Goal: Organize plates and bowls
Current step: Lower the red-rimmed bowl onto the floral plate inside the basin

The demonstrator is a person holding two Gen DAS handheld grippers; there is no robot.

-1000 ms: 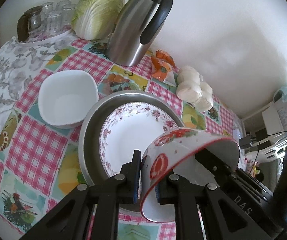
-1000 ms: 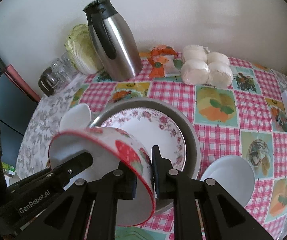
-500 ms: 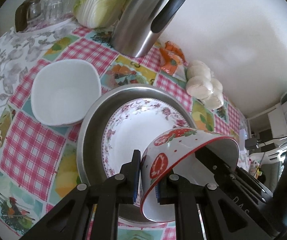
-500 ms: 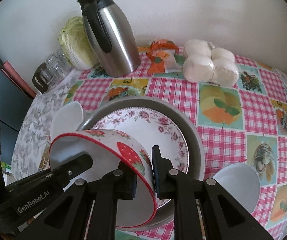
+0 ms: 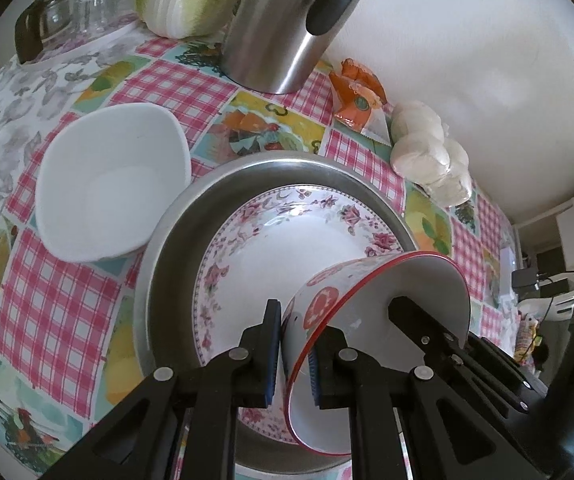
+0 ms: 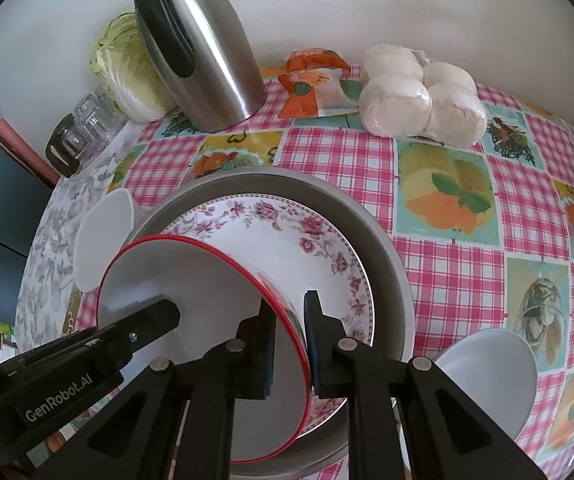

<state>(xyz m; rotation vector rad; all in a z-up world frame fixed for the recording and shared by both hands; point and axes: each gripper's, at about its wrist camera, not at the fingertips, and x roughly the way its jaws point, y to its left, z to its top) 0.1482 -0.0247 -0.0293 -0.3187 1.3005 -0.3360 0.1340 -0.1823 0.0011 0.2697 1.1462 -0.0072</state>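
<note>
Both my tongs — left, right — clamp opposite rims of the red bowl so it stays steady over the floral plate — white bowl at 10 o'clock.
</note>
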